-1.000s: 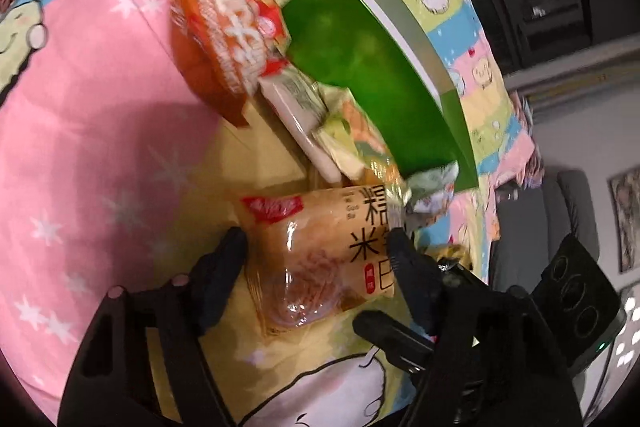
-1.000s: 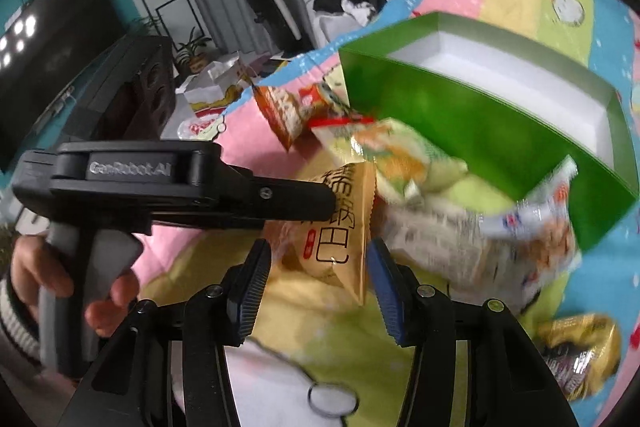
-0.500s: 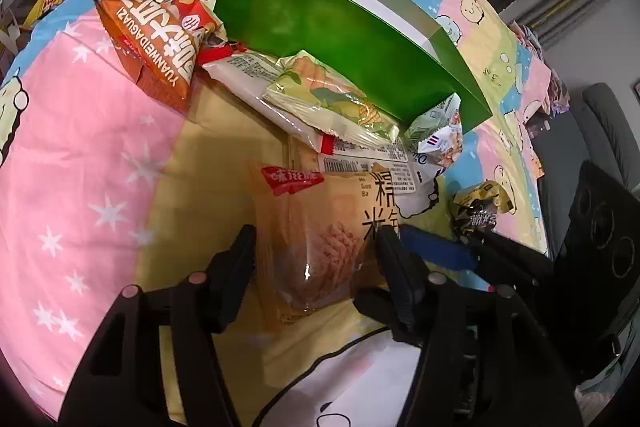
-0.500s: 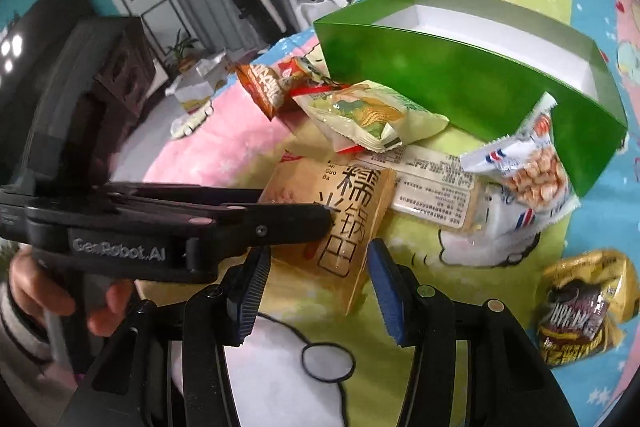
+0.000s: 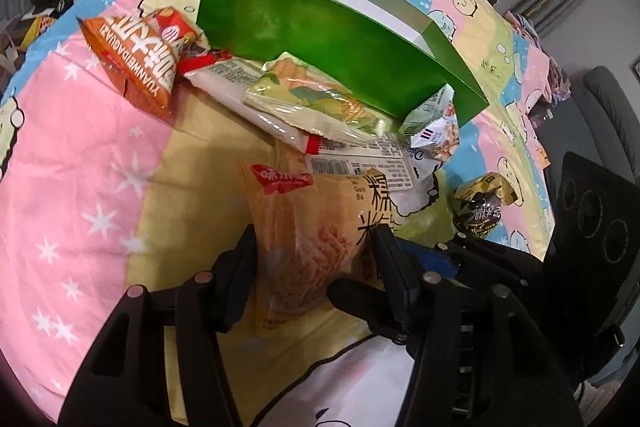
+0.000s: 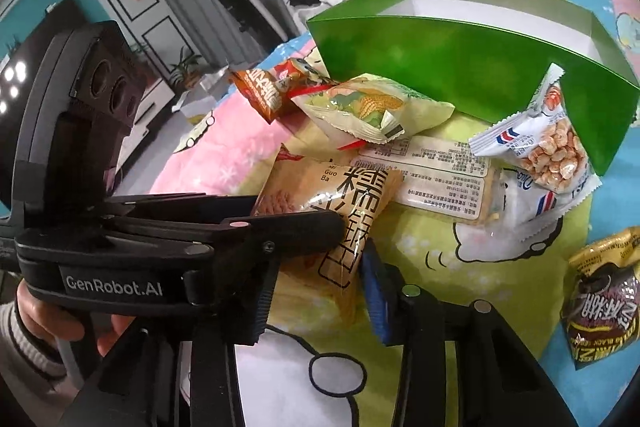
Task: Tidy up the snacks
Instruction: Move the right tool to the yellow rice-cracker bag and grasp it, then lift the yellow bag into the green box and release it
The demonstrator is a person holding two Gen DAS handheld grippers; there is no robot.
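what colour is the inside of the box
White inside; the box is green outside. The right wrist view shows it best.

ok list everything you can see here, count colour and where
green box: one, green outside, white inside, open, at the back of the bedspread
rice cracker packet: one, orange, nearest, between both grippers' jaws
corn snack packet: one, pale yellow-green, before the box
orange packet: one, orange, left of the box
flat label-side packet: one, whitish, under the corn packet
peanut packet: one, white and blue, against the box's right end
black sesame packet: one, black and gold, far right
bedspread: one, pink, yellow, blue cartoon print
left gripper: black, closing on the cracker packet
right gripper: black, blue pad, closing on it too
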